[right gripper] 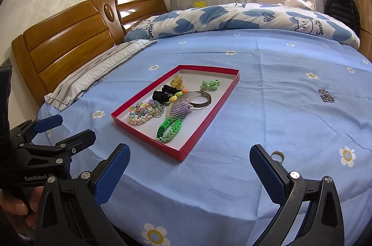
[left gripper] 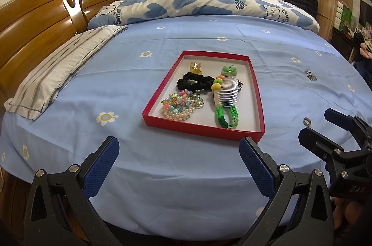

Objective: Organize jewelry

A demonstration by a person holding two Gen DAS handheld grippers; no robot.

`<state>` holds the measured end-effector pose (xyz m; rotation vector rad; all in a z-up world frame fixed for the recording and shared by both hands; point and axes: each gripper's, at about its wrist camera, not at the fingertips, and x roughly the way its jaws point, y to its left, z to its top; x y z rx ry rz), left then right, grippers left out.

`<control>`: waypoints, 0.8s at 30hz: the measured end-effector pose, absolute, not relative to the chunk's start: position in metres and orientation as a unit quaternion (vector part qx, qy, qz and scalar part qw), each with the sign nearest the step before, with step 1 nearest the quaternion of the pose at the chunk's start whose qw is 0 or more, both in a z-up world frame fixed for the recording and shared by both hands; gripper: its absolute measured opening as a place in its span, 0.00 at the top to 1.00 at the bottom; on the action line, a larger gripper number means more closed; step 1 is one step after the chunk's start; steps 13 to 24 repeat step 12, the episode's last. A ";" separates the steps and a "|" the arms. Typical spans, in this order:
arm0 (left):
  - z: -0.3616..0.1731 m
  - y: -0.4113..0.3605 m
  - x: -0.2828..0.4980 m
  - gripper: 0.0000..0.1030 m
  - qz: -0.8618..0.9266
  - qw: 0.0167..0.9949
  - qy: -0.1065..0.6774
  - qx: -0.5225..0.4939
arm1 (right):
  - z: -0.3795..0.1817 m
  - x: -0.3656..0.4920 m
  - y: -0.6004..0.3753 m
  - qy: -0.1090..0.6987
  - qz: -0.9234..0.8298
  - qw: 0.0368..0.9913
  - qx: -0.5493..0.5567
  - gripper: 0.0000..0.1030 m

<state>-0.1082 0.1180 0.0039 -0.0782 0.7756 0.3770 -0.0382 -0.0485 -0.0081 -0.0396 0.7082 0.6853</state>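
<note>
Near the bed's (left gripper: 186, 176) front edge, both grippers, left (left gripper: 179, 162) and right (right gripper: 189, 168), hover with jaws released; what seems a ring (right gripper: 277, 156) lies beside the red tray (right gripper: 186, 154).

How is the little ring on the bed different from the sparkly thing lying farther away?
The small round metal ring is a plain smooth hoop with a hole; the glittery dark rhinestone clip is lumpy and sparkly. The ring lies near the right gripper; the clip lies farther off. Both rest on the blue flowered bedsheet, outside the red shallow box.
</note>
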 end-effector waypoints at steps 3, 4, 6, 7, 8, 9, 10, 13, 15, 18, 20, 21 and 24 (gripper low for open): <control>0.004 0.118 -0.108 0.00 0.183 0.908 0.376 -0.038 | -0.008 -0.038 -0.049 0.340 0.329 0.881 -0.019 0.00; 0.004 0.117 -0.107 0.00 0.182 0.907 0.377 -0.039 | -0.008 -0.038 -0.048 0.340 0.329 0.881 -0.019 0.00; 0.004 0.117 -0.107 0.00 0.182 0.907 0.377 -0.039 | -0.009 -0.037 -0.048 0.341 0.328 0.881 -0.019 0.00; 0.003 0.118 -0.105 0.00 0.182 0.907 0.377 -0.041 | -0.009 -0.037 -0.049 0.341 0.328 0.881 -0.019 0.00; 0.003 0.118 -0.104 0.00 0.181 0.907 0.379 -0.044 | -0.008 -0.036 -0.049 0.341 0.327 0.881 -0.019 0.00; 0.003 0.119 -0.102 0.00 0.179 0.906 0.379 -0.046 | -0.008 -0.035 -0.049 0.341 0.326 0.881 -0.019 0.00; 0.002 0.121 -0.101 0.00 0.178 0.906 0.381 -0.050 | -0.008 -0.034 -0.050 0.341 0.325 0.882 -0.018 0.00; 0.002 0.123 -0.098 0.00 0.173 0.906 0.381 -0.056 | -0.007 -0.031 -0.051 0.342 0.324 0.882 -0.017 0.00; 0.002 0.123 -0.098 0.00 0.173 0.906 0.381 -0.056 | -0.007 -0.031 -0.051 0.342 0.324 0.882 -0.017 0.00; 0.002 0.123 -0.098 0.00 0.173 0.906 0.381 -0.056 | -0.007 -0.031 -0.051 0.342 0.324 0.882 -0.017 0.00; 0.002 0.123 -0.098 0.00 0.173 0.906 0.381 -0.056 | -0.007 -0.031 -0.051 0.342 0.324 0.882 -0.017 0.00; 0.002 0.123 -0.098 0.00 0.173 0.906 0.381 -0.056 | -0.007 -0.031 -0.051 0.342 0.324 0.882 -0.017 0.00; 0.002 0.123 -0.098 0.00 0.173 0.906 0.381 -0.056 | -0.007 -0.031 -0.051 0.342 0.324 0.882 -0.017 0.00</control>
